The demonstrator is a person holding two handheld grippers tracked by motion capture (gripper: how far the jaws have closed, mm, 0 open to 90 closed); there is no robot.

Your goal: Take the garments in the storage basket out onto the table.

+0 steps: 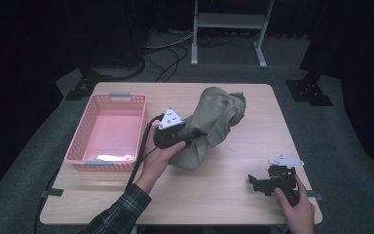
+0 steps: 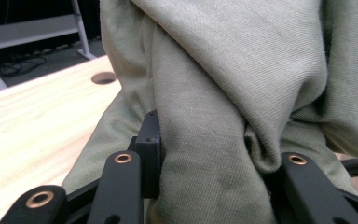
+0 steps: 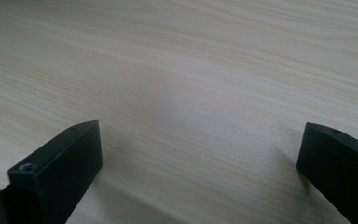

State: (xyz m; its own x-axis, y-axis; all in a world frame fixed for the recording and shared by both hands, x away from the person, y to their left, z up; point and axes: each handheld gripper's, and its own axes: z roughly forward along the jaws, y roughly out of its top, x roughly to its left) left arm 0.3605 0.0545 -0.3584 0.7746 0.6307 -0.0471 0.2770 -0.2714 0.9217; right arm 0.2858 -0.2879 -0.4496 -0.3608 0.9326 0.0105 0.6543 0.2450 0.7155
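Heaped at the centre of the worktop, the olive garment is soft, light and floppy, so the left tool, clamped on a thick fold, holds well, while the right tool rests open at lower right.

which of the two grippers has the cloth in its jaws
The left gripper, beside the pink basket: its jaws are clamped on the olive cloth. The right gripper has open jaws over bare table.
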